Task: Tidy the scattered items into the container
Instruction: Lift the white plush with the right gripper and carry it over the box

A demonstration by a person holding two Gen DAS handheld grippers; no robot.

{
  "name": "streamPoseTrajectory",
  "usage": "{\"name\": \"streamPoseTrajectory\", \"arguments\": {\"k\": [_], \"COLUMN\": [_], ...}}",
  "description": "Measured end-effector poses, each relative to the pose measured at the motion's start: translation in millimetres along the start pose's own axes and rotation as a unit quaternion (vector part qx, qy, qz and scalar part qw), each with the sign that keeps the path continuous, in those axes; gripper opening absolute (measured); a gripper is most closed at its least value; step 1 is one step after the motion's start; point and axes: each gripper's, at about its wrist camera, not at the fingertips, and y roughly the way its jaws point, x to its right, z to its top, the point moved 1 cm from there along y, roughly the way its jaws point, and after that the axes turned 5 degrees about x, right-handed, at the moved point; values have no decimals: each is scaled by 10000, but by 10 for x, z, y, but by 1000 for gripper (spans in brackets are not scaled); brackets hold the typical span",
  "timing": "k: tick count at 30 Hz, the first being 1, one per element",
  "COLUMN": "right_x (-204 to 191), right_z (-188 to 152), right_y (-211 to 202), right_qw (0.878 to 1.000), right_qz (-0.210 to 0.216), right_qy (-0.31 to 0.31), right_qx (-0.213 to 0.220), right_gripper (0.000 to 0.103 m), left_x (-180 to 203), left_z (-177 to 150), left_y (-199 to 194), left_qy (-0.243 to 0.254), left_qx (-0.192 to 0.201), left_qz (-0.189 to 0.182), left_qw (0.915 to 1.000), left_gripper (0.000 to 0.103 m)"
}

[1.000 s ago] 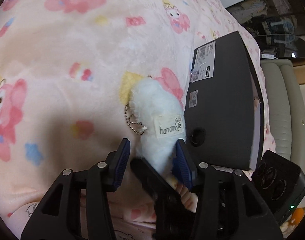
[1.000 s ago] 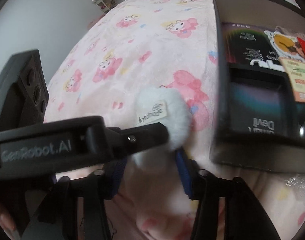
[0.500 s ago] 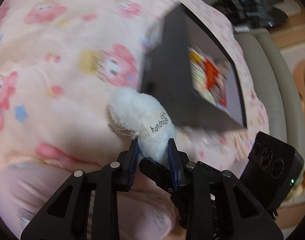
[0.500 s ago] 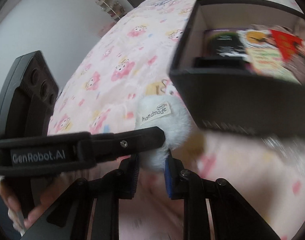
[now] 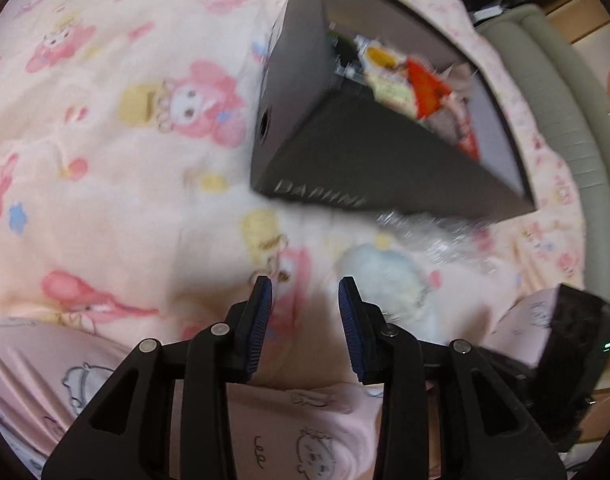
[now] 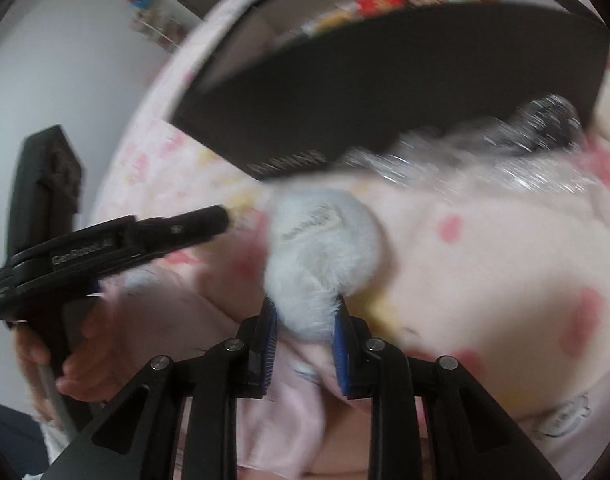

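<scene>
White plush [image 6: 321, 264] in right gripper [image 6: 303, 344]

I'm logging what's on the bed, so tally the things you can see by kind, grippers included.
Grippers: 2, left and right
White plush charm: 1
Black box: 1
Clear crinkly wrap: 1
Items inside the box: too blurred to count
Total: 5

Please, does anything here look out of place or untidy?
Yes. Crumpled clear plastic lies on the blanket against the front wall of the black box, outside it. The white plush charm is also outside the box.
</scene>
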Motion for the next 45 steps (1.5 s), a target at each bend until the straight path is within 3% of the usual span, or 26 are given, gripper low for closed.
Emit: {"name": "streamPoseTrajectory", "arguments": {"k": [4, 8, 11, 15, 18, 21, 24, 29, 34, 41, 45], "right_x": [71, 160, 216, 188, 111, 107, 171, 380, 539, 526, 497], "right_z": [35, 151, 203, 79, 18, 57, 160, 325, 418, 541, 530], "right_y": [-194, -378, -380, -505, -378, -260, -291, -515, -588, -331, -310], "right_qw": [9992, 9961, 9955, 9970, 9966, 9958, 9961, 9885, 9903, 9936, 9941], "right_qz": [-170, -403, -708, -626, -611, -692, -728, -1232, -818, -697, -597], "right_qy": [34, 18, 7, -274, -555, -596, -428, -164, 376, 239, 259], "right_qx": [347, 781, 627, 373, 46, 23, 244, 858, 1053, 853, 872], "right_gripper": [27, 30, 30, 30, 30, 30, 30, 30, 30, 32, 31], "left_x": [87, 172, 231, 341, 460, 467, 538, 513, 580, 661, 659], "left_z": [-88, -99, -68, -9, 44, 117, 151, 289, 359, 396, 356], "left_y": [150, 243, 182, 99, 104, 99, 56, 141, 378, 647, 576], "left_qy": [122, 256, 380, 537, 729, 828, 944, 970, 824, 764, 788], "left_qx": [-200, -160, -2, 7, 54, 115, 250, 170, 70, 60, 68], "left_qz": [-70, -20, -98, -415, -531, -730, -834, -928, -1190, -1303, -1318], "left_qw": [9997, 9995, 9992, 9977, 9959, 9938, 9917, 9908, 9894, 9885, 9881], "left_gripper": [34, 36, 38, 38, 38, 38, 38, 38, 42, 42, 42]}}
